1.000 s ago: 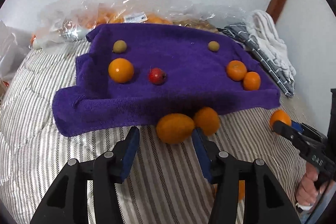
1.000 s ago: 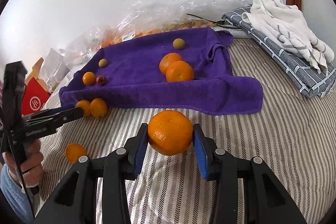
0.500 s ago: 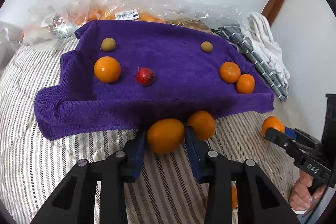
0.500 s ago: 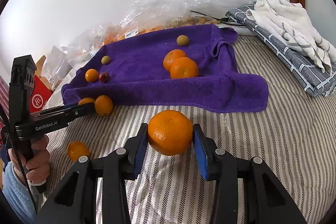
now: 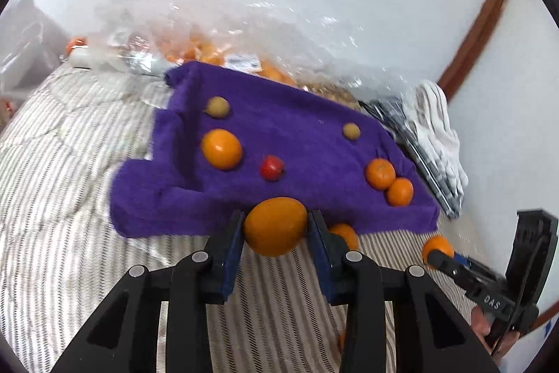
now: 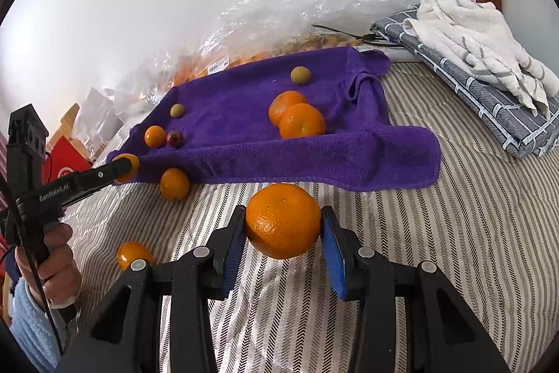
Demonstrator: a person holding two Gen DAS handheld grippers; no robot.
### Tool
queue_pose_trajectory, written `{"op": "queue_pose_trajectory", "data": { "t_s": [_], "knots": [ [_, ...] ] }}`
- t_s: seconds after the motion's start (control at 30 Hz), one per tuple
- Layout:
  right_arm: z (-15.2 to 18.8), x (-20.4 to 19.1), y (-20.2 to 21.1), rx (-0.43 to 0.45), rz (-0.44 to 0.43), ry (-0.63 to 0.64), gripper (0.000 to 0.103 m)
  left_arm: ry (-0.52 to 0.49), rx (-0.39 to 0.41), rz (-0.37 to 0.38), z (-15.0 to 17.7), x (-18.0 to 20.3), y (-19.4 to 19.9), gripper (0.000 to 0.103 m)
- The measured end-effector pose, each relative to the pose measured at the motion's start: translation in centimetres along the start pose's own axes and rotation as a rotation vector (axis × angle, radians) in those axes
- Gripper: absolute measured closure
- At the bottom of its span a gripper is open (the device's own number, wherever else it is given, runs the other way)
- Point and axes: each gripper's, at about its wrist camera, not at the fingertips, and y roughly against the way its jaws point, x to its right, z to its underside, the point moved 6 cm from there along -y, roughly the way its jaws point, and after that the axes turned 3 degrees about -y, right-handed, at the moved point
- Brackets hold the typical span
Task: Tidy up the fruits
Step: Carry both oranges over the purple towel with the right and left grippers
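We hold a fruit in each gripper. The left gripper (image 5: pixel 275 228) has its jaws clenched on an oval orange fruit (image 5: pixel 275 226), lifted just in front of the near edge of the purple towel (image 5: pixel 300 142). The right gripper (image 6: pixel 282 228) grips a round orange (image 6: pixel 283 221), also just short of that towel's near edge, above the striped bed cover (image 6: pixel 454 233). On the towel, oranges sit in a pair (image 6: pixel 297 117) at one end and one orange (image 5: pixel 222 148) beside a red fruit (image 5: pixel 271 167) at the other. To do this well, we should carry each fruit over the folded edge, lower it beside its like, and release only once it rests, or it may roll off.
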Motion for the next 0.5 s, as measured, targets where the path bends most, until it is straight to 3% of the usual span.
{"op": "queue_pose_trajectory", "data": {
  "t_s": [0.5],
  "knots": [
    [-2.1, 0.4, 3.4, 0.035, 0.108, 0.041, 0.061, 0.018, 0.081, -0.012, -1.3, -0.8, 2.1, 0.068]
  ]
}}
